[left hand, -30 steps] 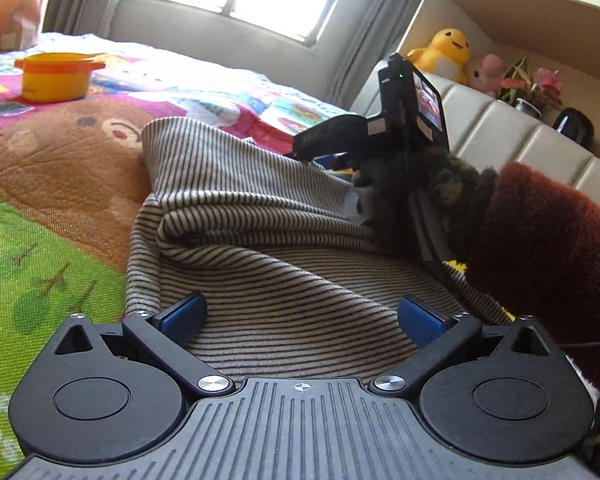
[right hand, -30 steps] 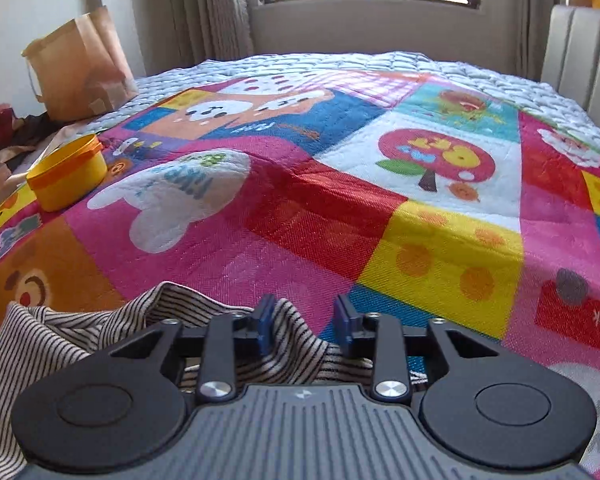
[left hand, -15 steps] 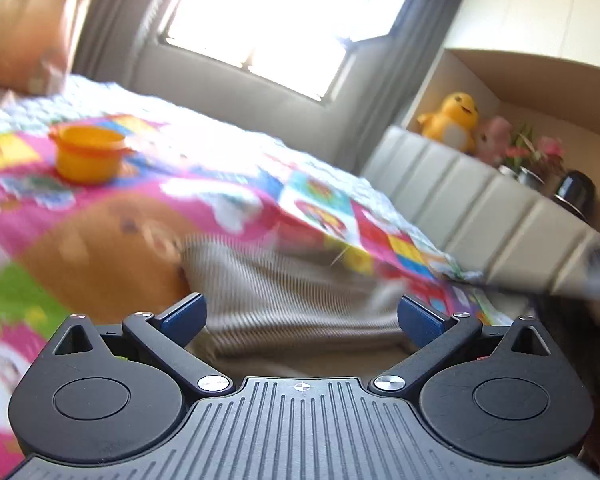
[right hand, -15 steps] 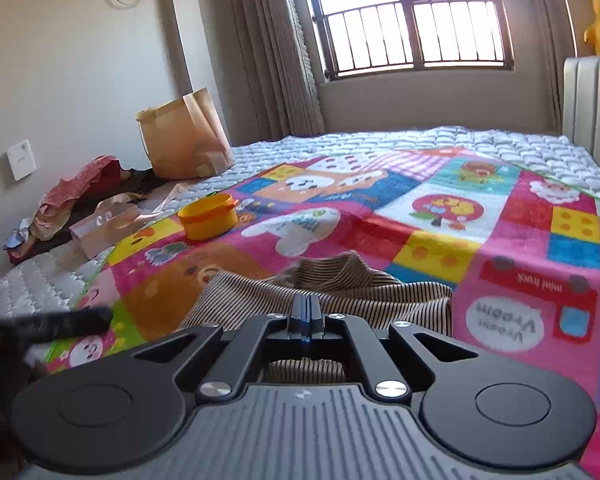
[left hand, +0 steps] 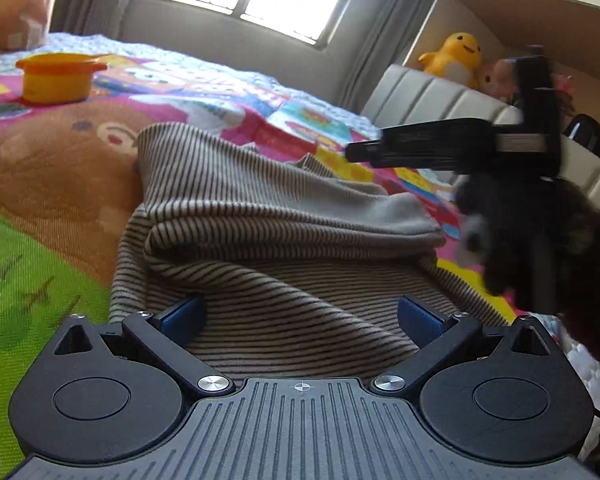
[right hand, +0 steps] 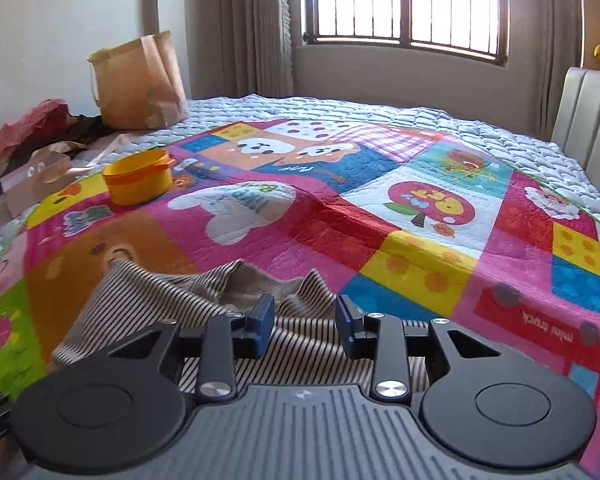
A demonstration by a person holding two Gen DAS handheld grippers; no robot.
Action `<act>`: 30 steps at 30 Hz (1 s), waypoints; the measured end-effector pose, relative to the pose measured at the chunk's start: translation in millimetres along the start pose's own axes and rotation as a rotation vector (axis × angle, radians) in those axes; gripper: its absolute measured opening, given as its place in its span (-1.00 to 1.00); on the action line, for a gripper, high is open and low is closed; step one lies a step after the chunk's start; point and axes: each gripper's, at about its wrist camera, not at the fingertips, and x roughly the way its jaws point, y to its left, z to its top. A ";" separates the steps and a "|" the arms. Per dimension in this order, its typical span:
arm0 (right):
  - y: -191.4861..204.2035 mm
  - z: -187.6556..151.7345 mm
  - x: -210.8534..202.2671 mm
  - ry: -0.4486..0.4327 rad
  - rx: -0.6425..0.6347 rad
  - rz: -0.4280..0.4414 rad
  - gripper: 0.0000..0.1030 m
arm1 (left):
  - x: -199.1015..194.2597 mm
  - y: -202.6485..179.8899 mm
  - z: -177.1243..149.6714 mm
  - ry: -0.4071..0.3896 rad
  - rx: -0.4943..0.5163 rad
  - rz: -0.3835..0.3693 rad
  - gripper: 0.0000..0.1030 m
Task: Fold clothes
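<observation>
Striped garment (left hand: pixel 284 236) lies bunched and partly folded on the patchwork quilt (right hand: pixel 400 216), well apart from the yellow pot (right hand: pixel 138 178), which stands farther up the quilt. Left gripper (left hand: pixel 300 314): jaws spread wide, nothing between them; garment directly ahead of and under the blue pads (left hand: pixel 180 314), upper fold stacked over the lower layer. Right gripper (right hand: pixel 302 322): jaws parted by a moderate gap, nothing pinched; rumpled garment edge (right hand: pixel 236 284) just ahead of and beneath its tips. In the left view, the right gripper is blurred at the garment's far end.
</observation>
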 end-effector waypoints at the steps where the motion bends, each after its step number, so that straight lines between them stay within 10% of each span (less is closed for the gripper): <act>1: 0.0 5.2 19.5 0.019 -0.004 -0.020 -0.36 | -0.6 2.0 -2.3 -0.006 -0.008 -0.004 1.00; 6: -6.6 11.8 95.2 0.158 0.013 -0.019 -0.46 | -2.5 18.4 -4.1 -0.034 -0.099 -0.057 1.00; 7: -3.2 10.5 93.6 0.136 -0.019 -0.002 -0.91 | -2.7 20.1 -3.8 -0.038 -0.109 -0.064 1.00; 19: 11.2 -9.6 -105.3 -0.217 -0.062 0.133 -0.92 | -43.6 45.0 35.2 -0.075 -0.295 -0.194 1.00; 24: 2.8 -55.5 -154.1 -0.172 0.035 0.211 -0.92 | -62.0 40.1 82.6 -0.181 -0.211 -0.078 1.00; 30: 7.3 -110.2 -169.9 -0.053 0.044 0.233 -0.91 | -54.2 19.4 86.8 -0.098 -0.139 -0.028 1.00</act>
